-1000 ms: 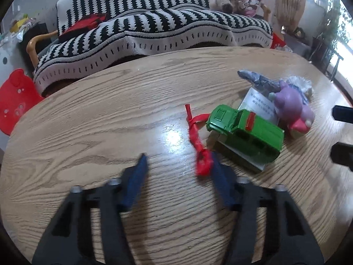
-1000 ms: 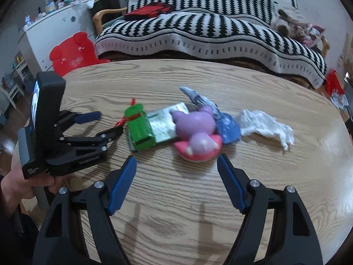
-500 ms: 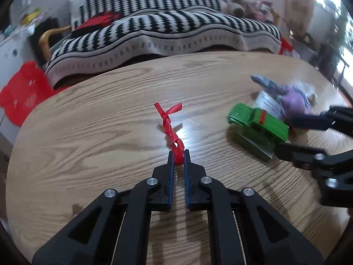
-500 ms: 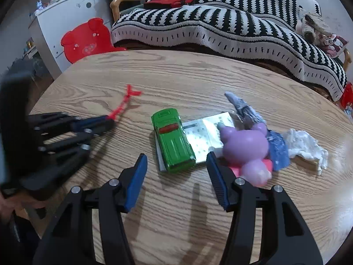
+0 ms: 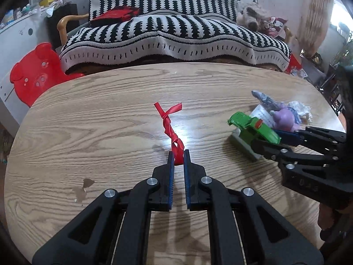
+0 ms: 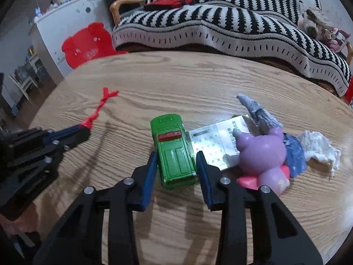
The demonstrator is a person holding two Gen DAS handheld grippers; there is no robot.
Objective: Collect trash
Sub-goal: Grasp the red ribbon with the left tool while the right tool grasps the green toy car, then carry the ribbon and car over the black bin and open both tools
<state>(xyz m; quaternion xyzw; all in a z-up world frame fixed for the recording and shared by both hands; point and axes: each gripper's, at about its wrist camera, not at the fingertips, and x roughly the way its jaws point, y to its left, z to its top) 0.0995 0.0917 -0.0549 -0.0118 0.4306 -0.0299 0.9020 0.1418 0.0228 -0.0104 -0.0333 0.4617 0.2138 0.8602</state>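
My left gripper [image 5: 177,154] is shut on the near end of a twisted red plastic strip [image 5: 169,125], which stretches away over the wooden table [image 5: 110,121]; the strip also shows in the right wrist view [image 6: 99,108]. My right gripper [image 6: 176,156] is open, with its fingers on either side of a green toy car [image 6: 174,152] that rests partly on a white printed leaflet [image 6: 216,145]. A purple pig toy [image 6: 262,154], a blue-grey wrapper [image 6: 258,110] and a crumpled white tissue [image 6: 317,148] lie to the right of the car.
A sofa with a black-and-white striped blanket [image 5: 172,35] stands behind the table. A red pig-shaped stool [image 5: 33,72] and a white cabinet [image 6: 64,28] are at the far left. A small scuff marks the table [image 5: 85,187] near my left gripper.
My left gripper went from open to shut on the red strip and drew it left, away from the car. My right gripper moved left and forward to straddle the green car.
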